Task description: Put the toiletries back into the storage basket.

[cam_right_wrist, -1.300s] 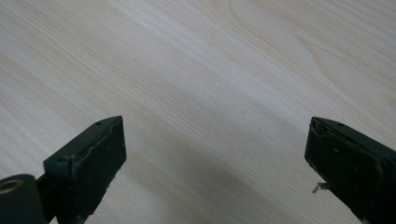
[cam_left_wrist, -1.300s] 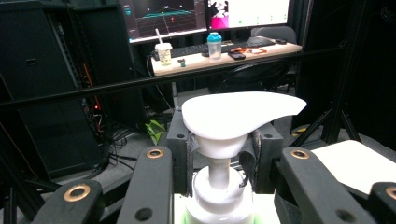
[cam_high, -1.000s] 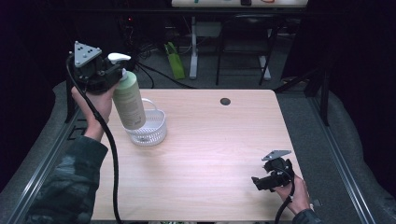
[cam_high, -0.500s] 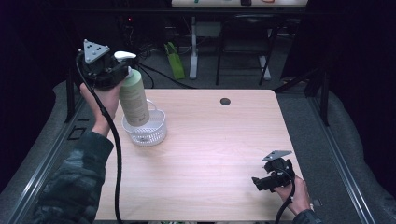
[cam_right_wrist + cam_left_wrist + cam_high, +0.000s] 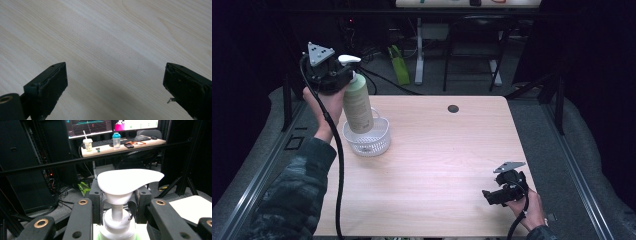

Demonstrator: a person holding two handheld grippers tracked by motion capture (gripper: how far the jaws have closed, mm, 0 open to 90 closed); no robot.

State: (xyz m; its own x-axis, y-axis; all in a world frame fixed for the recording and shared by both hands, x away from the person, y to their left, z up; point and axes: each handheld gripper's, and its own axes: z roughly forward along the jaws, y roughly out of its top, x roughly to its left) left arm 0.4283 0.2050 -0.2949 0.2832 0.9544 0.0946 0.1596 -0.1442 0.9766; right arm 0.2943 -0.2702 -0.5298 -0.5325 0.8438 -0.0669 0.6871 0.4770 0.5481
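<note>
Left gripper (image 5: 343,75) raised, clamps pump bottle (image 5: 357,102) neck; right gripper (image 5: 492,192) (low) agape.

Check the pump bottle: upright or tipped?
Nearly upright, leaning slightly: the pump bottle hangs from the left gripper, base in the white basket.

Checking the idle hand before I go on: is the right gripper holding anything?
No, the right gripper has its jaws wide apart with only bare table between them.
</note>
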